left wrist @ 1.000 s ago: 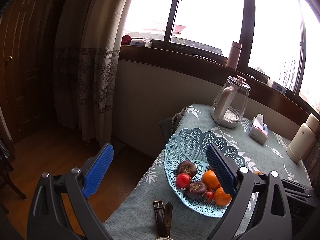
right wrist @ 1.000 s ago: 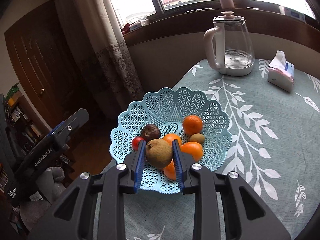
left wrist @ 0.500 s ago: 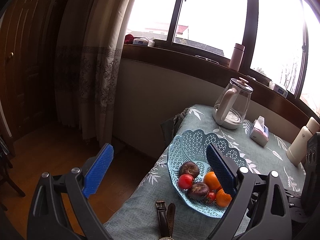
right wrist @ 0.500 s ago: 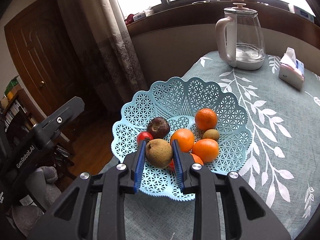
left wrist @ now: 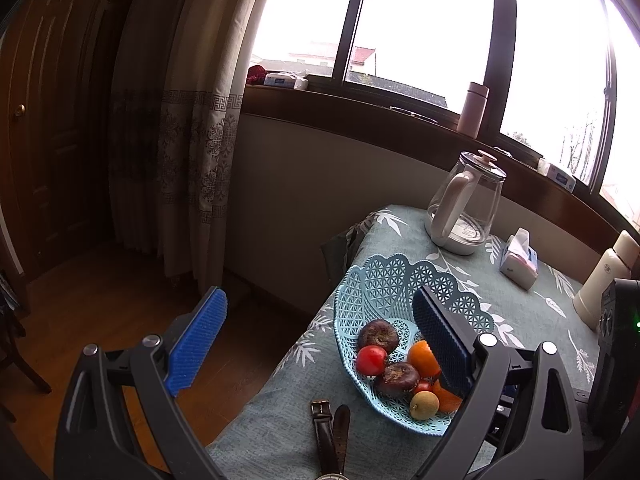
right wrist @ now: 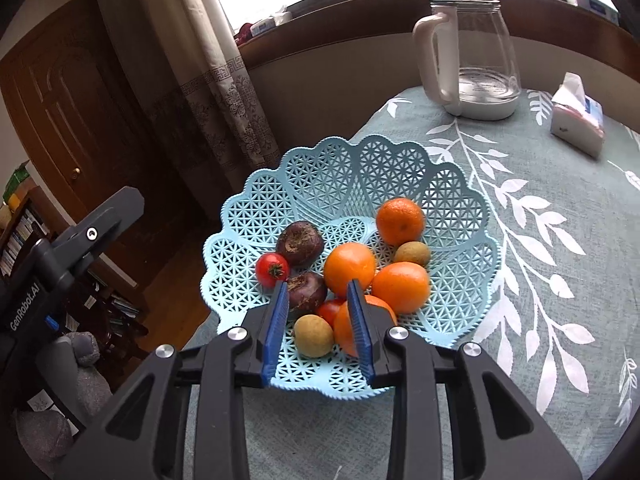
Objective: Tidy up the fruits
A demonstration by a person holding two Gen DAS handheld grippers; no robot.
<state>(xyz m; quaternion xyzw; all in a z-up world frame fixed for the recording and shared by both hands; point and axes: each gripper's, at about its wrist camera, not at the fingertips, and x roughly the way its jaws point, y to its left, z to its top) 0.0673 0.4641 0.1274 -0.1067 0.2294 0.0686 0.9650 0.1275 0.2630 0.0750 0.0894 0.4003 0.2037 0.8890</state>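
On the leaf-print cloth of the counter (right wrist: 560, 208), below a window (left wrist: 420, 28) and curtain (left wrist: 192, 120), sit a glass kettle (right wrist: 472, 48), a tissue pack (right wrist: 578, 124) and the blue lattice basket (right wrist: 352, 176) holding oranges (right wrist: 400, 220), dark fruits (right wrist: 299, 242), tomatoes (right wrist: 272, 269) and small tan fruits (right wrist: 313, 336). Right gripper (right wrist: 318, 316) hangs over the basket's near rim, jaws apart, gripping nothing; left gripper (left wrist: 320, 344) is spread wide off the counter edge, one pad hiding some fruit. A watch (left wrist: 330, 432) is cut off below.
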